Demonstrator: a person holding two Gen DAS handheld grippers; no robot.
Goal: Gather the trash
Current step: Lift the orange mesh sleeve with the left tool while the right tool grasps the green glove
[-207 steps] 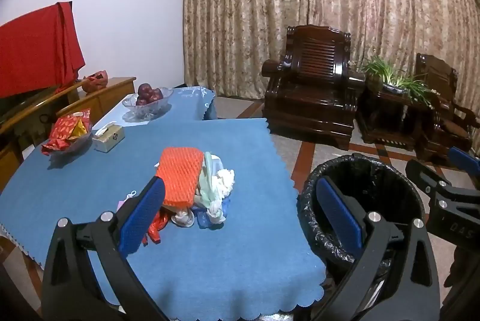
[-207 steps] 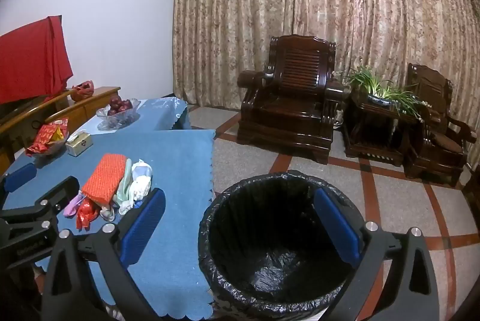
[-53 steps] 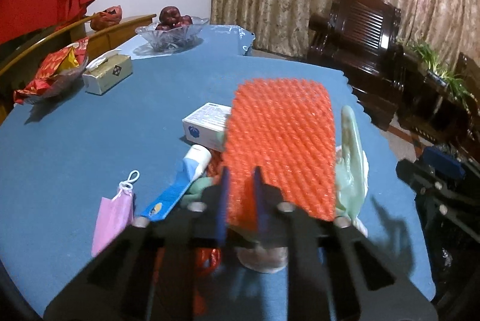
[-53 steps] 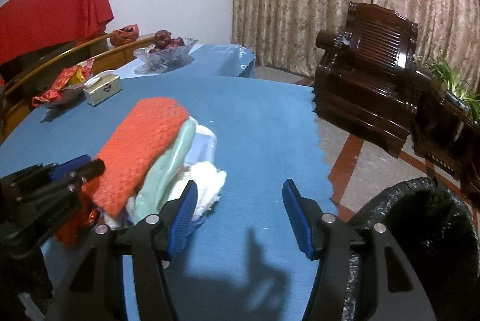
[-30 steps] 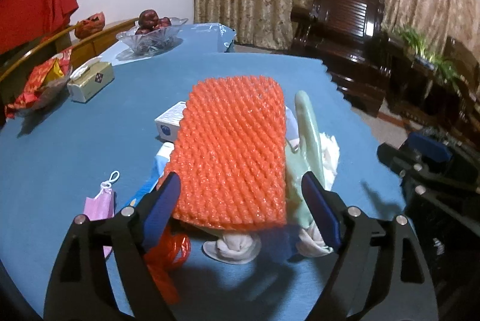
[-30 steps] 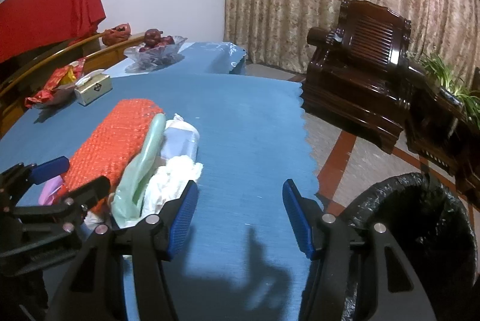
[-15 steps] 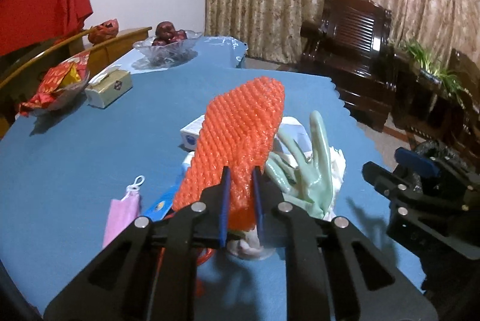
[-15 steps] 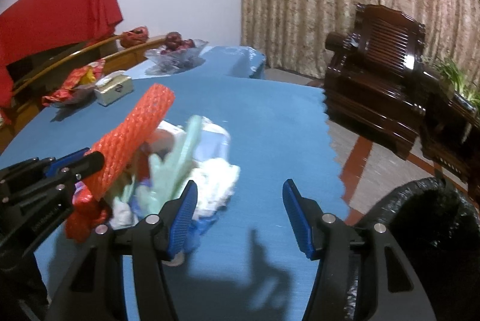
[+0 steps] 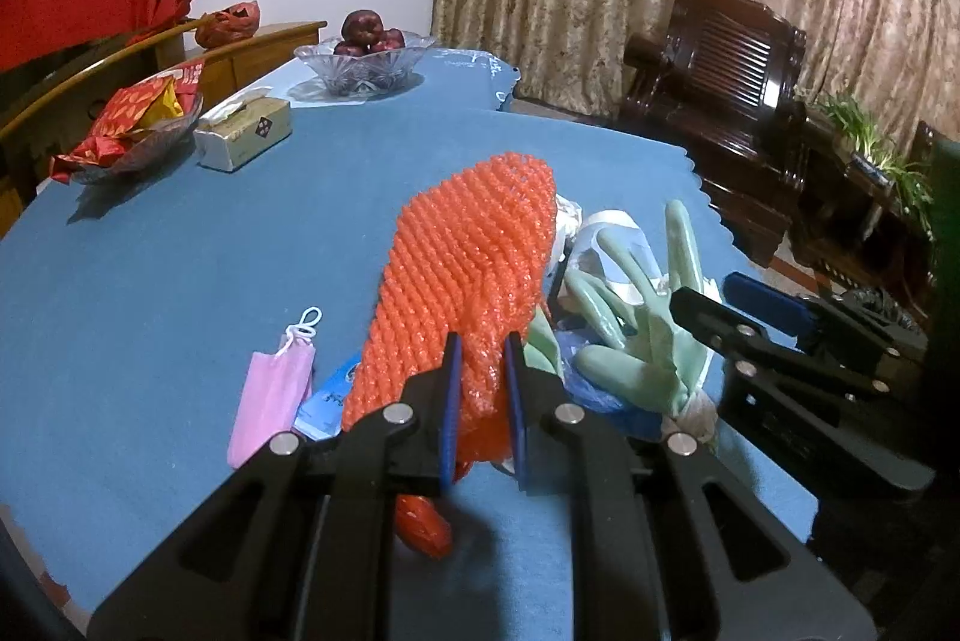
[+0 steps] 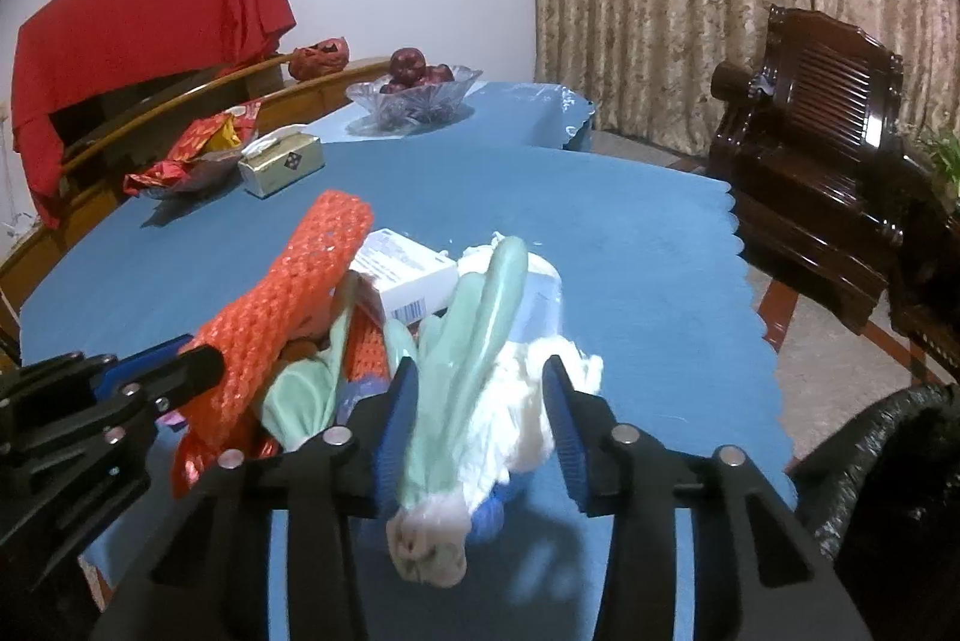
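A pile of trash lies on the blue tablecloth. My left gripper is shut on the near end of the orange foam net, which slants up off the pile. Beside it lie a pale green rubber glove, a pink face mask and a blue tube. In the right wrist view my right gripper is closing its jaws, with the green glove and a white tissue wad between them. A small white box sits behind. The black-lined bin stands off the table's right edge.
A tissue box, a dish of red snack packets and a glass fruit bowl stand at the table's far left. Dark wooden armchairs and curtains are behind. The table's scalloped edge runs along the right.
My left gripper went from open over the net to shut on it and raised its end. My right gripper has moved into the pile and its jaws have narrowed around the glove.
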